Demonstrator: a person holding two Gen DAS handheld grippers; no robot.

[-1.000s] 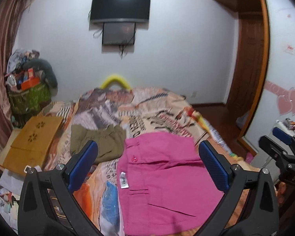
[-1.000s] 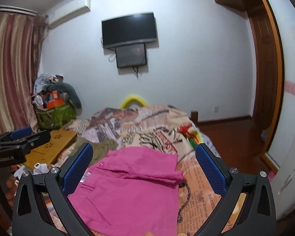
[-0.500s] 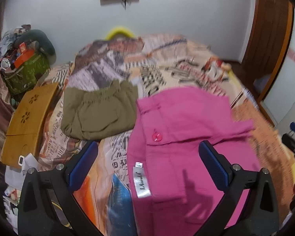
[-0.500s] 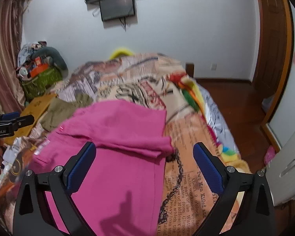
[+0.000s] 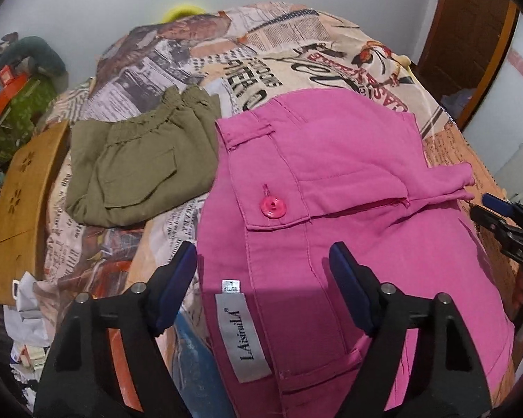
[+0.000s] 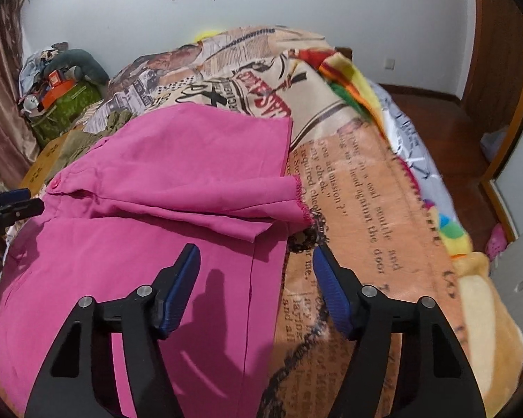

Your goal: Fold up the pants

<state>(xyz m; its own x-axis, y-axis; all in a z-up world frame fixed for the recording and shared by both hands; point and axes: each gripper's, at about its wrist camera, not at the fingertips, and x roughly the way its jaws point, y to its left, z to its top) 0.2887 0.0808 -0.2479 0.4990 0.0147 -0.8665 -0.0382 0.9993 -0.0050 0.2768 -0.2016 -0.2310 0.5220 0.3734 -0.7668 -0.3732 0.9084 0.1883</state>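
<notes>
Pink pants [image 5: 348,188] lie partly folded on the bed, waistband at the left with a pink button [image 5: 272,206] and a white label [image 5: 242,336]. My left gripper [image 5: 263,261] hovers over that waist edge; its jaws are closing, with the fabric's left edge below them and nothing pressed. In the right wrist view the pink pants [image 6: 157,209] spread across the bed, a folded-over layer on top. My right gripper [image 6: 256,261] hangs over their right edge, jaws closing, pads clear of the cloth. The right gripper's tip [image 5: 498,209] also shows at the right of the left wrist view.
Folded olive pants [image 5: 136,170] lie left of the pink ones on the newspaper-print bedspread [image 5: 296,52]. A wooden board [image 5: 21,209] leans at the bed's left side beside a cluttered green bag [image 6: 66,104]. A wooden floor [image 6: 446,125] and door frame are on the right.
Both grippers have dropped and tilted down toward the pink pants, and the wall and screen have left the views. Both pairs of jaws have narrowed.
</notes>
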